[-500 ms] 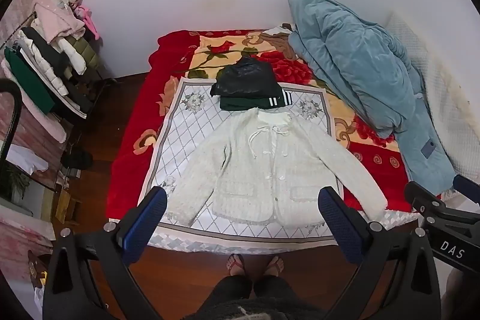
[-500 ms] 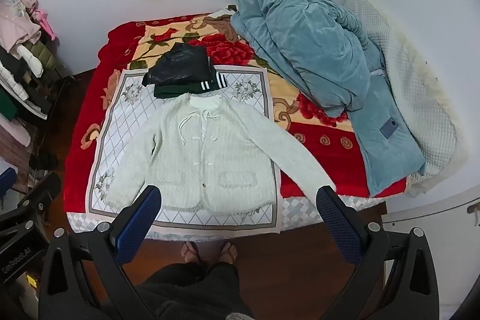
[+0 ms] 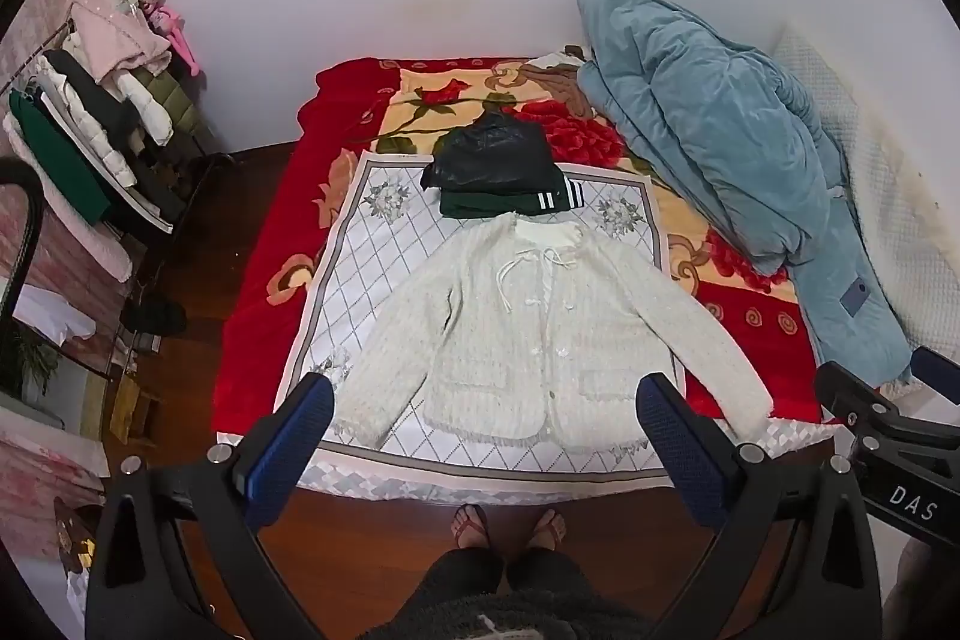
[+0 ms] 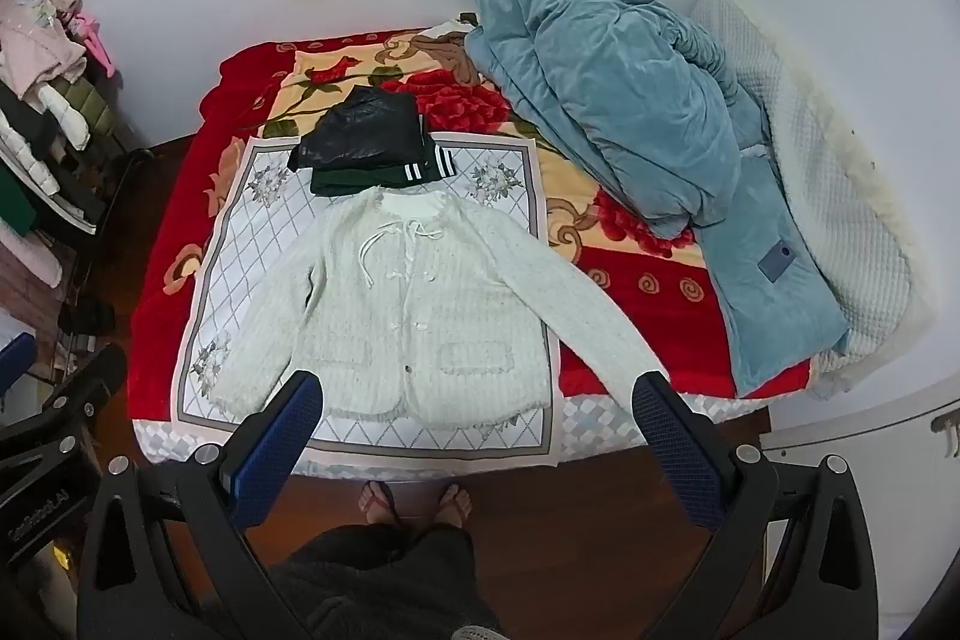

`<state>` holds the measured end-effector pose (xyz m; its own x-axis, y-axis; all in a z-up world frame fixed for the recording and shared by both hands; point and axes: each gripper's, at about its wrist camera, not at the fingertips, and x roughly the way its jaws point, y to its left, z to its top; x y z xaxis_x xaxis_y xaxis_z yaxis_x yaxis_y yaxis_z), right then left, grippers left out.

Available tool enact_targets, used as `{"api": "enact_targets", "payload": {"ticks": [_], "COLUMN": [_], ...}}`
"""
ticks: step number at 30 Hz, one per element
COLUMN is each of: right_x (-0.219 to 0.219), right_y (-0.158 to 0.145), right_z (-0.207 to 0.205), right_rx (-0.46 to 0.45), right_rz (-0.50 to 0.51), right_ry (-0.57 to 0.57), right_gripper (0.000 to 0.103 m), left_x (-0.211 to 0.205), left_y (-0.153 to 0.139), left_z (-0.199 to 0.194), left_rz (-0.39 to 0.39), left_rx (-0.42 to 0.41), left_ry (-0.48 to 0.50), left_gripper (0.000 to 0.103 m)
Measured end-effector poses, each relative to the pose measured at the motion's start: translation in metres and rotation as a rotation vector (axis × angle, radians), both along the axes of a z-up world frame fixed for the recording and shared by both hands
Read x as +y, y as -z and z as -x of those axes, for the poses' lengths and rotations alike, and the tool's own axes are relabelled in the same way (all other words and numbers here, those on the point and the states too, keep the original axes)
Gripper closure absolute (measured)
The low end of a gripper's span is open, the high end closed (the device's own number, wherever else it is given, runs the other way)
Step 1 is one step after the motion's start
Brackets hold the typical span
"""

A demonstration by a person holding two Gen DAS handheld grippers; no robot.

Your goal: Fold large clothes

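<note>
A white knit cardigan lies flat and face up on the bed, sleeves spread out, hem toward me; it also shows in the right wrist view. My left gripper is open and empty, held high above the bed's near edge. My right gripper is open and empty too, at the same height, to the right of the left one. Neither touches the cardigan.
Folded dark clothes are stacked beyond the cardigan's collar. A blue quilt is heaped along the bed's right side. A clothes rack stands left. The person's feet stand on the wood floor at the bed's edge.
</note>
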<state>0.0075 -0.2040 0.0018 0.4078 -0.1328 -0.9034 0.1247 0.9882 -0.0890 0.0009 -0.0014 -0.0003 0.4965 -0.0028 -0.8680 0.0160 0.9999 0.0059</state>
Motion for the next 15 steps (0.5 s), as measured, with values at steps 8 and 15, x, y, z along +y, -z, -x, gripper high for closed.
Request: {"api": "enact_targets", "payload": {"ticks": [8, 15], "right_x": [0.0003, -0.0012], "right_y": [-0.0046, -0.0043], "right_z": [0.0035, 0.005], "right_rx": [0.0, -0.001], "right_rz": [0.003, 0.004], "right_ry": [0.0, 0.0], "right_gripper": [0.0, 0.0], "left_x": [-0.0028, -0.003], "left_y": [-0.0034, -0.0035], "left_z": [0.0072, 0.0071], "left_rz": [0.003, 0.003], "left_rx": [-0.002, -0.001], "left_ry": [0.002, 0.002], "left_gripper": [0.0, 0.0]}}
